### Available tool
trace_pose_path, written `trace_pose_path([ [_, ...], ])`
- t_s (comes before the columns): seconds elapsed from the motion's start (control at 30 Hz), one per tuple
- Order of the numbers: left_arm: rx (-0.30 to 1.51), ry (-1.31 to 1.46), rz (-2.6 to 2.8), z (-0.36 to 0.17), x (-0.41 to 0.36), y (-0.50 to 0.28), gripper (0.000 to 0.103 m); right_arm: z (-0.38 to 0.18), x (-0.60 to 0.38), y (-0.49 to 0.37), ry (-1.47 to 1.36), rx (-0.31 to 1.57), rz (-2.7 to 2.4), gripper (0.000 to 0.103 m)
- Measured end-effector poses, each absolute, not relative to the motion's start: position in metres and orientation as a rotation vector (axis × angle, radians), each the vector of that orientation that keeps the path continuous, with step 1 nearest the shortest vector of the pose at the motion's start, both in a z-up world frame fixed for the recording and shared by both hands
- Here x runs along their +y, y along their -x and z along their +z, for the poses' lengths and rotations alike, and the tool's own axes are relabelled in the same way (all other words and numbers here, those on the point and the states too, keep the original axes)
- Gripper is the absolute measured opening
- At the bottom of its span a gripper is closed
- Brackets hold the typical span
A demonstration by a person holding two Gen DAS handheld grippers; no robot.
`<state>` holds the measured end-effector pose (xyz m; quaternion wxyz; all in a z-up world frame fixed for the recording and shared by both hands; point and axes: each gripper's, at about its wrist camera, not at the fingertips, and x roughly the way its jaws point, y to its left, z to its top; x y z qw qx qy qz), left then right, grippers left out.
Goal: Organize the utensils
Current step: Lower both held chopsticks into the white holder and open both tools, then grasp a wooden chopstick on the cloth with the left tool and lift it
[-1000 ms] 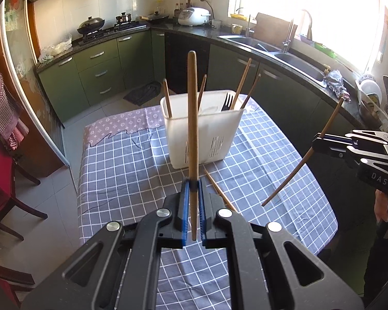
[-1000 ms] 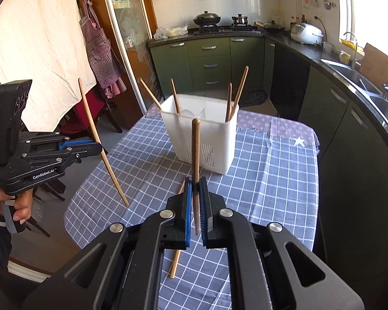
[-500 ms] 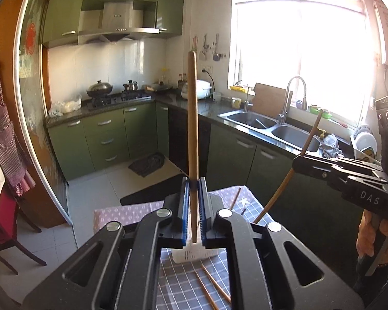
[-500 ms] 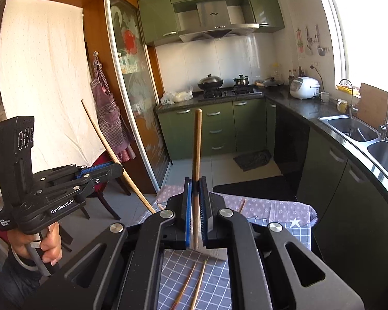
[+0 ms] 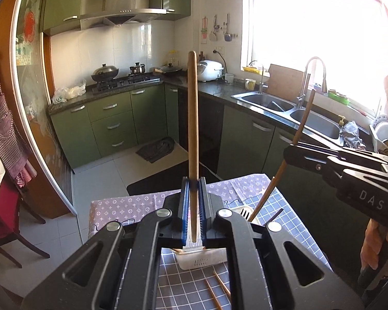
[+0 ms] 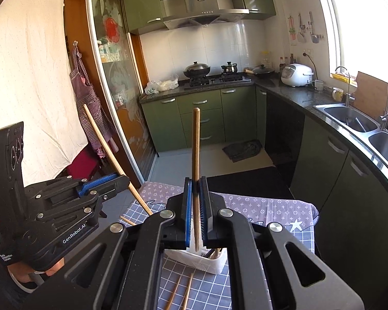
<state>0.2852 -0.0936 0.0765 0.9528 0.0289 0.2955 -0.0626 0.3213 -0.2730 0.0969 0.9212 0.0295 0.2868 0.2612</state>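
My left gripper (image 5: 193, 206) is shut on a wooden chopstick (image 5: 193, 118) held upright above the white utensil holder (image 5: 201, 259). My right gripper (image 6: 196, 206) is shut on a second wooden chopstick (image 6: 195, 149), also upright, over the same holder (image 6: 207, 262). The right gripper shows in the left wrist view (image 5: 292, 152) with its chopstick (image 5: 301, 124) slanting down toward the holder. The left gripper shows in the right wrist view (image 6: 121, 180) with its chopstick (image 6: 103, 144). The holder holds a fork (image 5: 244, 213) and several chopsticks. Two loose chopsticks (image 6: 181, 293) lie on the checked tablecloth.
The table (image 6: 276, 206) has a grey checked and purple cloth. Green cabinets, a stove with pots (image 6: 196, 71), a rice cooker (image 6: 296, 75) and a double sink (image 5: 292, 108) line the kitchen walls. A red chair (image 5: 2, 206) stands at the left.
Both grippers have risen and tilted up from looking down on the table, each keeping its chopstick. They now hang over the holder, which sits low in both views.
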Motion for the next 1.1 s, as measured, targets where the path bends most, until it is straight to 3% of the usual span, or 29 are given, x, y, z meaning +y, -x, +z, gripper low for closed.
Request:
trace_pose_path([
  [0.47,0.723,-0.083,-0.116,0.034,-0.091,-0.292,0.008,0.064,-0.259,-0.339,-0.024,0.681,0.546,0.007],
  [0.6,0.715,-0.069,-0.125,0.042,-0.088,-0.286,0.015,0.076,-0.264,-0.321,-0.037,0.656,0.573,0.007],
  [0.7,0.682,-0.06,-0.128,0.056,-0.089,-0.272,0.027,0.092,-0.27,-0.294,-0.04,0.611,0.603,0.01],
  [0.83,0.676,-0.049,-0.151,0.072,-0.091,-0.248,0.03,0.106,-0.283,-0.25,-0.016,0.55,0.624,0.012],
  [0.93,0.759,-0.033,-0.167,0.064,-0.094,-0.23,0.032,0.096,-0.294,-0.222,0.006,0.567,0.619,0.024],
  [1.1,1.054,0.019,-0.192,0.002,-0.095,-0.216,0.033,0.034,-0.312,-0.207,0.033,0.73,0.586,0.025],
])
